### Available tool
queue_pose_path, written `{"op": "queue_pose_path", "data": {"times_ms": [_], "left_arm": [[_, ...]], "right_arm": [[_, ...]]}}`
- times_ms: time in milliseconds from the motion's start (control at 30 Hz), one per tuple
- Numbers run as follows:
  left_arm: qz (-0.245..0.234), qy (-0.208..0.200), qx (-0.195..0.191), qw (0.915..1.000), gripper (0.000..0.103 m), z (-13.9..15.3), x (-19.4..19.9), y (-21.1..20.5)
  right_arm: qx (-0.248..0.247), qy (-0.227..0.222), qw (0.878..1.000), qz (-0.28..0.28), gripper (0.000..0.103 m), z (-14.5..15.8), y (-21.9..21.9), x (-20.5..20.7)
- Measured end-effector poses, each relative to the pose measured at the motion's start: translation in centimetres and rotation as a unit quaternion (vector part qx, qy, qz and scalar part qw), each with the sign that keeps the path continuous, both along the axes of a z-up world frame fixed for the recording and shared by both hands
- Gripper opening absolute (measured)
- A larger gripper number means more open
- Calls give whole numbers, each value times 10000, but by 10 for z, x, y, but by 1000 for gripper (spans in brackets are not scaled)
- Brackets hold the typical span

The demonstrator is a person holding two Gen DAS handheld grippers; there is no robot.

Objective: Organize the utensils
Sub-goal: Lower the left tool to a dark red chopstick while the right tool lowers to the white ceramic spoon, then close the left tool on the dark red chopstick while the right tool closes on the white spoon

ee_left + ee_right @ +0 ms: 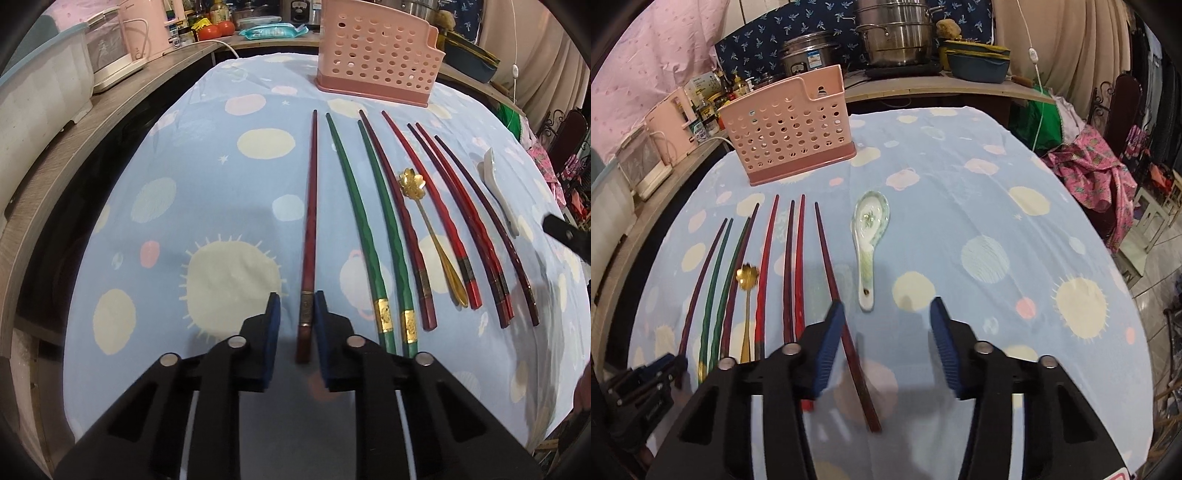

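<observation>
A pink perforated utensil basket [376,62] [792,129] stands at the far side of the blue cloth. Several chopsticks lie in a row before it: a dark red one [309,229] at the left, two green ones [369,236], several red and dark ones [469,221]. A gold flower spoon [430,229] [748,295] lies among them. A white ceramic spoon [867,243] [498,188] lies to their right. My left gripper [297,304] is open, its pads either side of the dark red chopstick's thick end. My right gripper [886,308] is open, above the cloth near the ceramic spoon's handle.
A wooden counter [74,147] runs along the left with a pink appliance [140,33] and a white container [37,96]. Steel pots [894,33] and a blue tub [979,62] stand behind the table. Pink cloth [1097,177] hangs at the right.
</observation>
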State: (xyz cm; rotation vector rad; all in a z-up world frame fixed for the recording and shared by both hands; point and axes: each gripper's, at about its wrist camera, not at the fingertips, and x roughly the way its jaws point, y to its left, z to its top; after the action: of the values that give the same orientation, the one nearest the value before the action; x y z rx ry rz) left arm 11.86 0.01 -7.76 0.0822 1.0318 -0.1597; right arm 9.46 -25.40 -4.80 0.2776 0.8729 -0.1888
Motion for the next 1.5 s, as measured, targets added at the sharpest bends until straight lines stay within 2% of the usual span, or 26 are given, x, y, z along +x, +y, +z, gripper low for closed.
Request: {"op": "queue_pose_path", "data": {"times_ms": [133, 467, 600, 933, 1067, 1500], "left_arm": [[-15, -13, 41, 10000, 16, -1, 3, -2], [22, 21, 9, 10000, 16, -1, 9, -4], [8, 8, 26, 10000, 16, -1, 9, -4], [-23, -25, 8, 10000, 16, -2, 9, -4], [-37, -8, -73, 10000, 16, 0, 9, -1], [-57, -48, -134, 9999, 15, -1, -5, 1]], "right_arm": [[279, 54, 9996, 8, 22, -9, -9, 23], [604, 249, 9978, 142, 19, -30, -8, 50], [696, 285, 9970, 172, 12, -36, -7, 53], [484, 234, 9982, 266, 12, -40, -1, 52], [554, 250, 9977, 284, 12, -39, -3, 48], [535, 296, 9977, 277, 12, -41, -3, 10]]}}
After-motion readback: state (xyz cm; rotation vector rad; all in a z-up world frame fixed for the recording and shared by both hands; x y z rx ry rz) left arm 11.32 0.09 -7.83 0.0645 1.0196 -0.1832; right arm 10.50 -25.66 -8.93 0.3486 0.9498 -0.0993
